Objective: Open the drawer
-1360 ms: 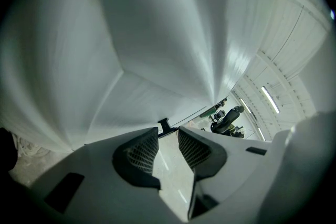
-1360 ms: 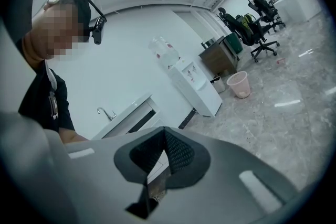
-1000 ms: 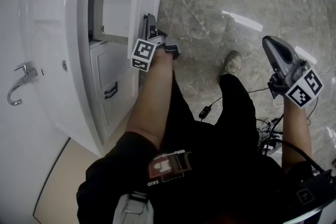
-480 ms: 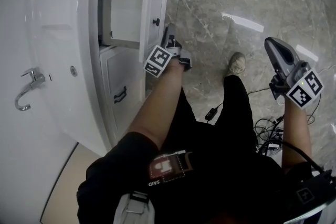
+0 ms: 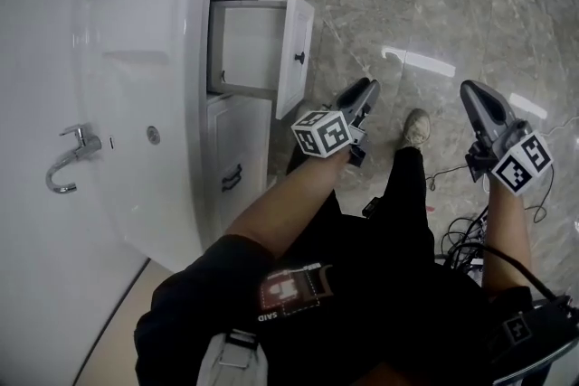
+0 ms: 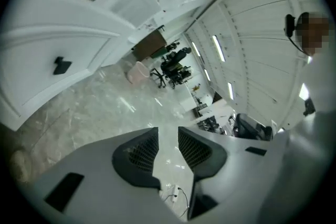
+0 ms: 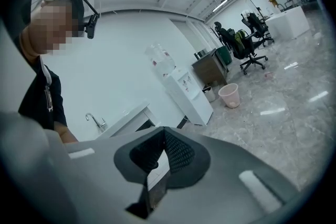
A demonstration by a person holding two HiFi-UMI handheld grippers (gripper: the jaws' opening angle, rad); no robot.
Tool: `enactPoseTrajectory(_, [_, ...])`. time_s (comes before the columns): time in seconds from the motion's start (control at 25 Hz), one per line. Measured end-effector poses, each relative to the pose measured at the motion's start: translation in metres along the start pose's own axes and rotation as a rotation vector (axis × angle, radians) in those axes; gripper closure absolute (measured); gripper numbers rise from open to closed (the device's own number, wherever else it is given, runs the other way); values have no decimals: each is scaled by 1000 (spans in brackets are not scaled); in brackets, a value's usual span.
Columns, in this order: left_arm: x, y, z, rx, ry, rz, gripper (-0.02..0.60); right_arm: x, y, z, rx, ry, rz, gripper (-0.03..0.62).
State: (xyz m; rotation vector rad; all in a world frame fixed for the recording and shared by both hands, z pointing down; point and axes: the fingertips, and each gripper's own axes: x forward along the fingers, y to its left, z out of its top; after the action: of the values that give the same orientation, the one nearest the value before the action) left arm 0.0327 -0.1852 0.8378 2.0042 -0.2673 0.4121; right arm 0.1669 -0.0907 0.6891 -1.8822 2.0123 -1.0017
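The white vanity cabinet (image 5: 172, 59) stands at the left of the head view. Its top drawer (image 5: 297, 54) is pulled out, and the black knob (image 5: 299, 58) is on its front. Below it a second drawer with a black handle (image 5: 232, 177) is closed. My left gripper (image 5: 369, 88) hangs right of the drawer front, apart from it. In the left gripper view the jaws (image 6: 168, 134) stand open with only floor between them, and the drawer's knob (image 6: 62, 65) shows at far left. My right gripper (image 5: 473, 91) is held up at the right, its tips (image 7: 164, 134) together and empty.
A chrome faucet (image 5: 68, 163) sits on the basin top. The person's shoe (image 5: 416, 127) and loose cables (image 5: 461, 230) are on the marble floor. Farther off stand a water dispenser (image 7: 178, 86), a pink bin (image 7: 229, 95) and office chairs (image 7: 252, 34).
The left gripper has left the drawer front, swung right and upward and turned away from the cabinet. The drawer stays pulled out. The right gripper has risen slightly.
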Motion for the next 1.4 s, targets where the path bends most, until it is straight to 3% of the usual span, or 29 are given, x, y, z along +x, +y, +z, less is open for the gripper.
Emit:
enactPoseTrajectory(0.16, [-17, -58, 18, 113, 74, -92, 583, -2, 16, 21, -25, -9, -52, 592])
enactPoseTrajectory(0.44, [-51, -147, 86, 350, 127, -251, 583, -6, 34, 72, -76, -32, -186, 592])
enactPoseTrajectory(0.56, [-63, -176, 117, 429, 126, -287, 583, -11, 40, 94, -83, -36, -236, 594])
enactPoseTrajectory(0.72, [-77, -217, 155, 529, 89, -300, 583, -21, 53, 126, -108, -36, -233, 594])
enactPoseTrajectory(0.88, [-83, -254, 210, 606, -37, -265, 583, -20, 53, 168, -176, -13, -181, 594])
enactPoseTrajectory(1.04, [-102, -276, 246, 605, -166, -192, 583, -25, 57, 198, -237, 34, -130, 594])
enactPoseTrajectory(1.4, [-192, -294, 273, 579, -483, 48, 583, -11, 96, 246, -410, 125, 86, 594])
